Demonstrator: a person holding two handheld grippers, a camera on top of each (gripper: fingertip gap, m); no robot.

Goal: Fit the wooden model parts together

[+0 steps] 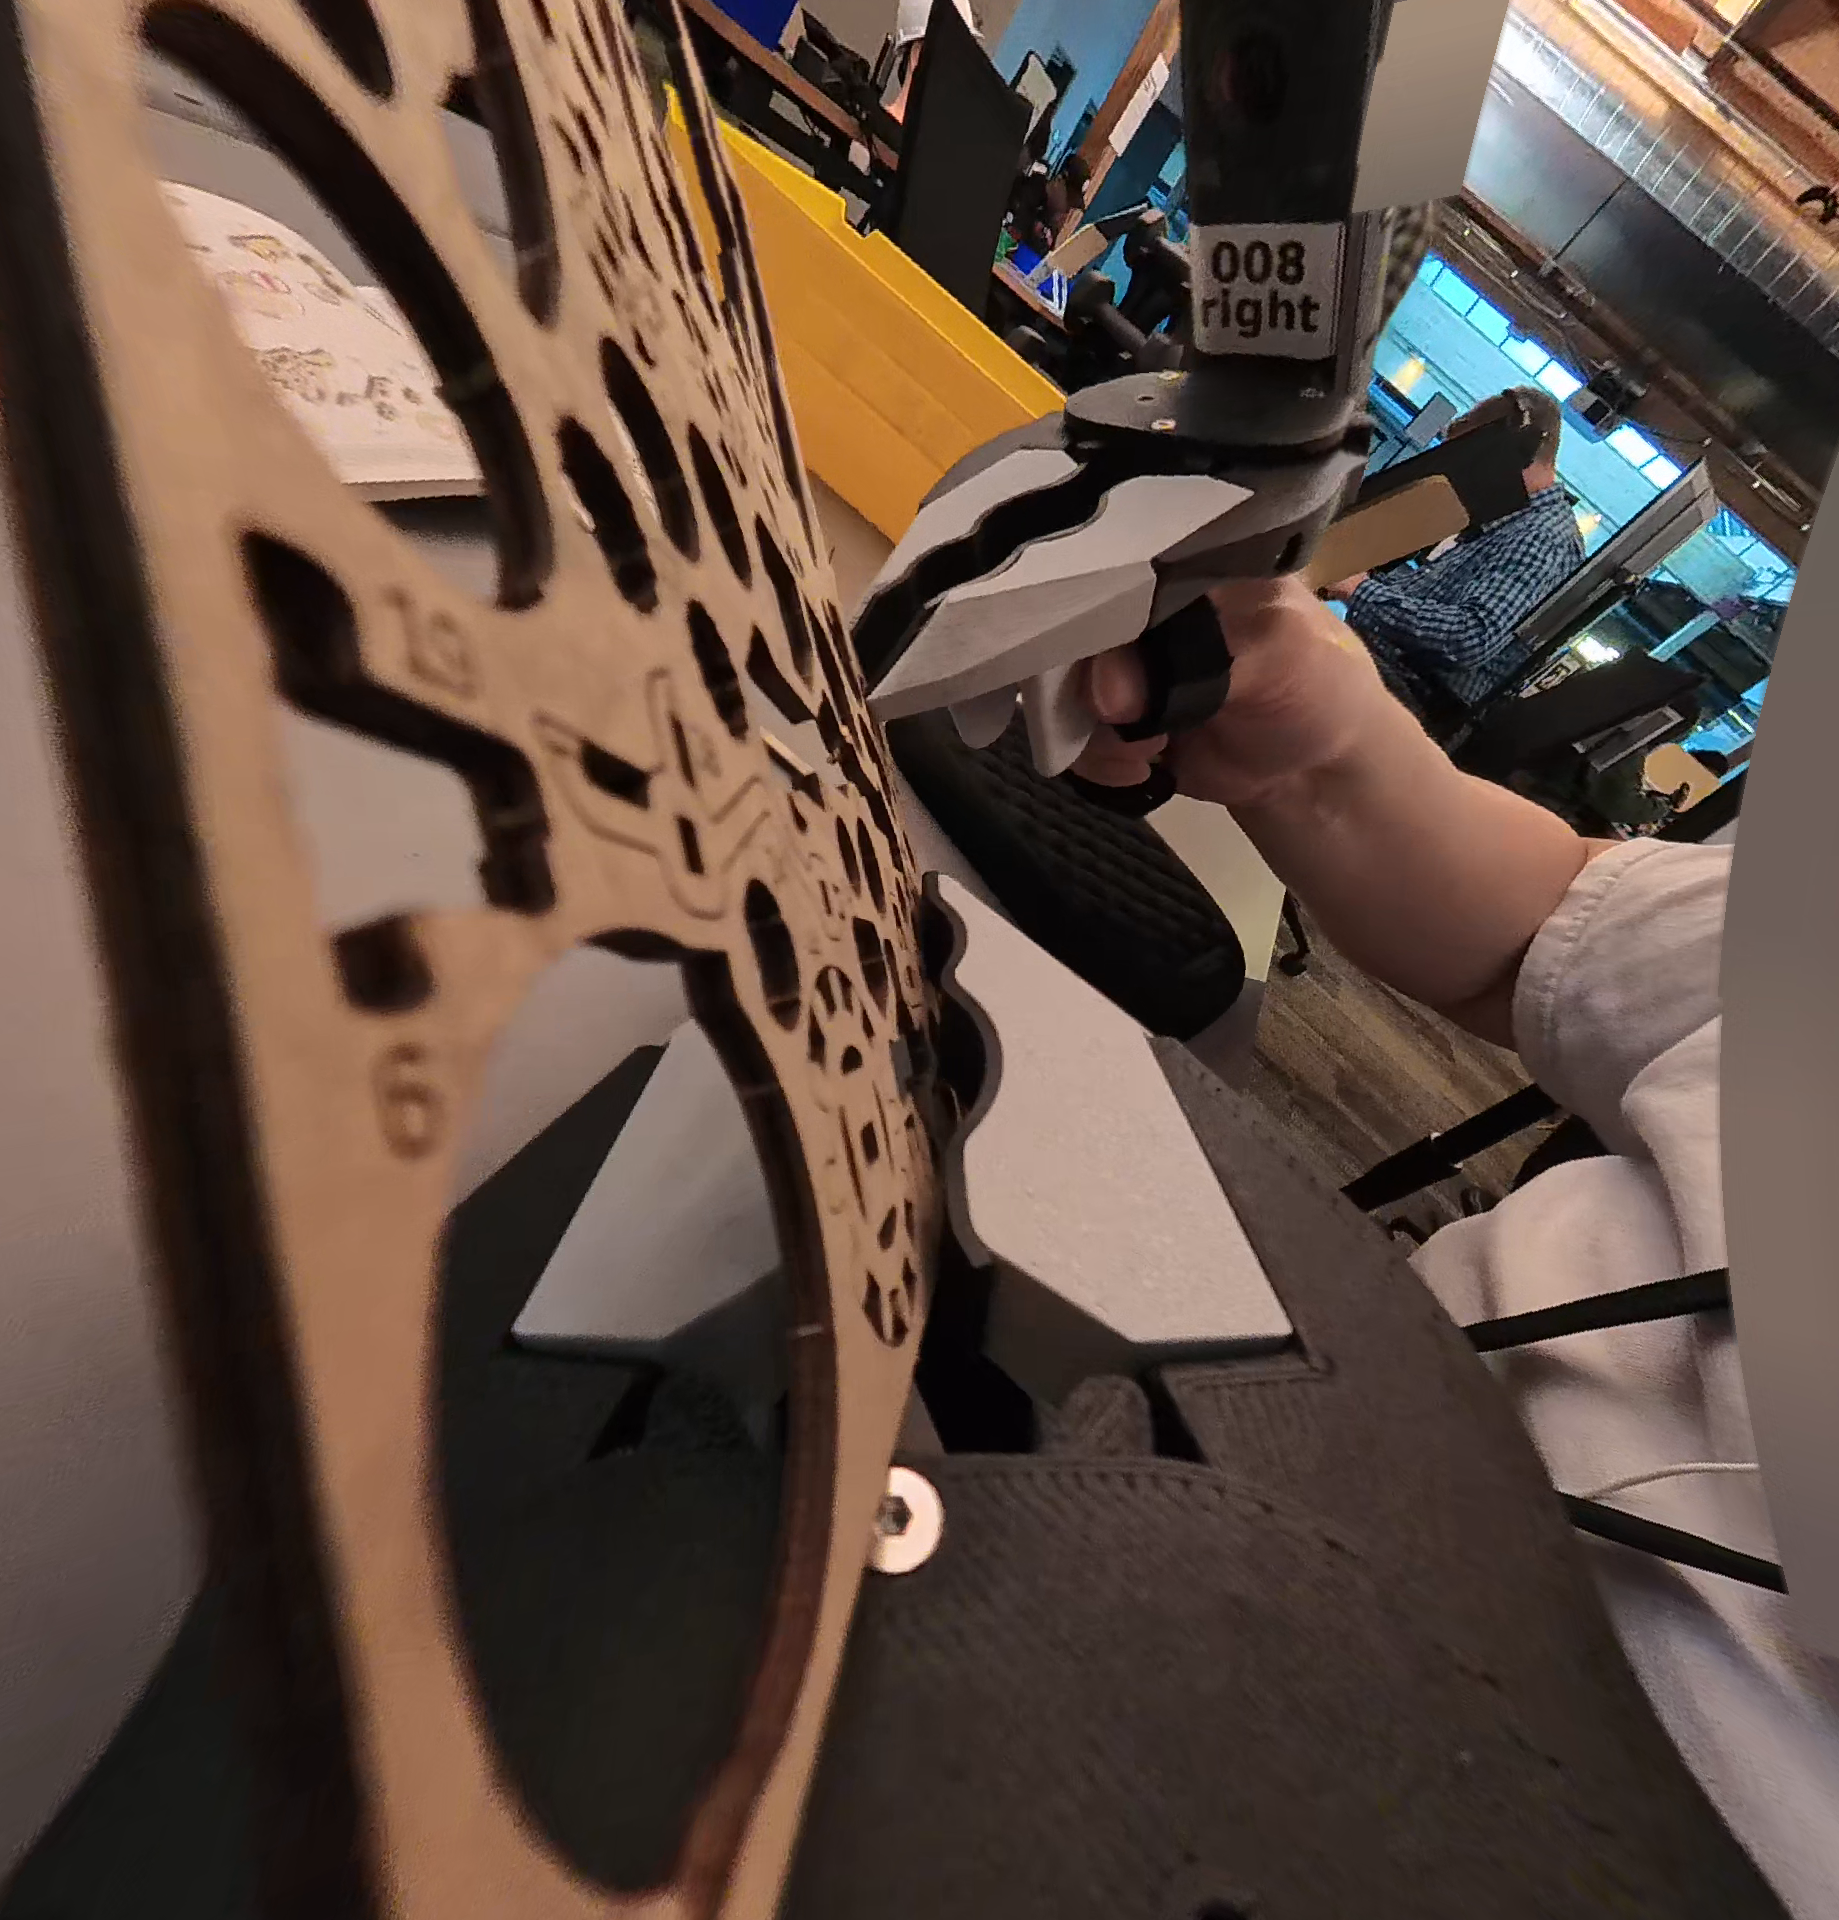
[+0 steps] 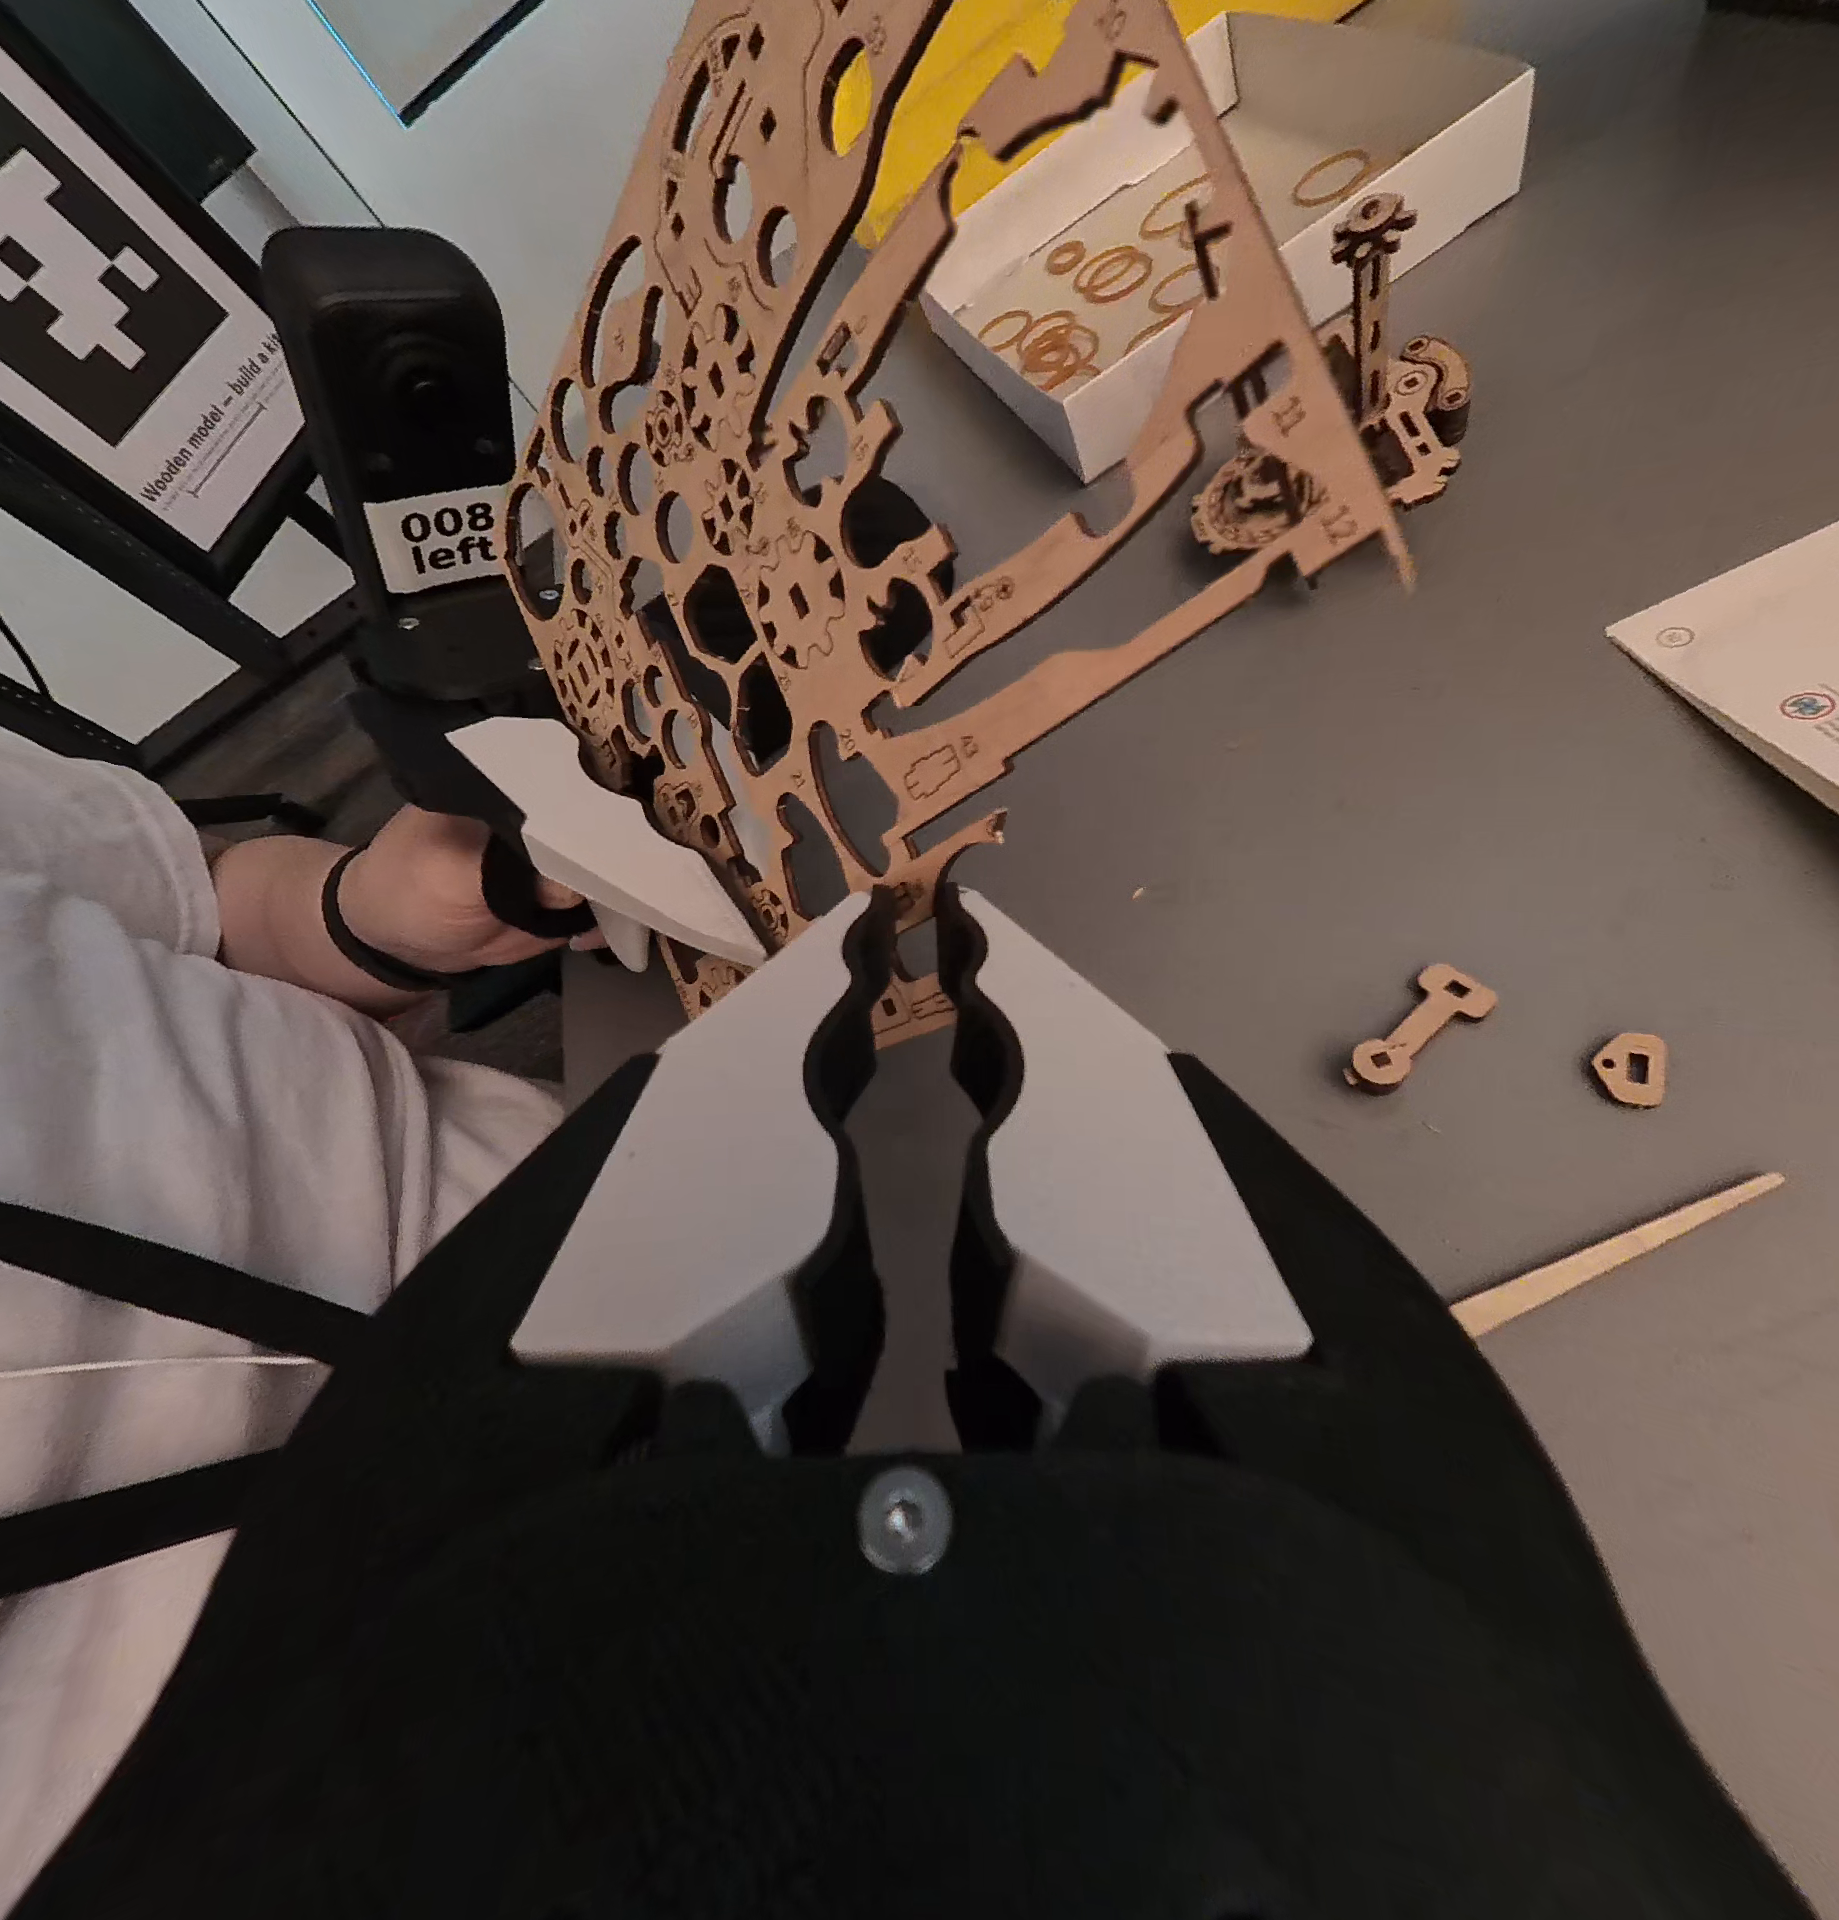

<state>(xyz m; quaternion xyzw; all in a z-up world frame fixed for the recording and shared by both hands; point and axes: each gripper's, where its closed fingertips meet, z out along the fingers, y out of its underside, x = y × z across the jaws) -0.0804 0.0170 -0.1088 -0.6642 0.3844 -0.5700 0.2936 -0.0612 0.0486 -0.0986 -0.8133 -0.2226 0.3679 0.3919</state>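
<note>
A laser-cut wooden parts sheet point(image 2: 790, 499) with gears and numbered pieces is held upright above the grey table point(image 2: 1310, 831). It fills the left of the left wrist view point(image 1: 541, 727). My left gripper point(image 1: 821, 956) is shut on the sheet, one finger on each face; it also shows in the right wrist view point(image 2: 686, 914). My right gripper point(image 2: 913, 906) pinches the sheet's lower edge between its nearly closed tips; it also shows in the left wrist view point(image 1: 873, 675). A partly built wooden model point(image 2: 1403, 384) stands on the table behind the sheet.
A white box point(image 2: 1466, 135) with rubber bands lies at the back. Two loose wooden parts point(image 2: 1419, 1023) point(image 2: 1629, 1067) and a wooden stick point(image 2: 1611, 1257) lie right. An instruction booklet point(image 2: 1777, 675) lies far right. A yellow bin point(image 1: 873, 343) stands behind. My right fingertips sit around 4 centimeters from my left ones. My right gripper's tips are some 20 centimeters from the partly built wooden model point(image 2: 1403, 384).
</note>
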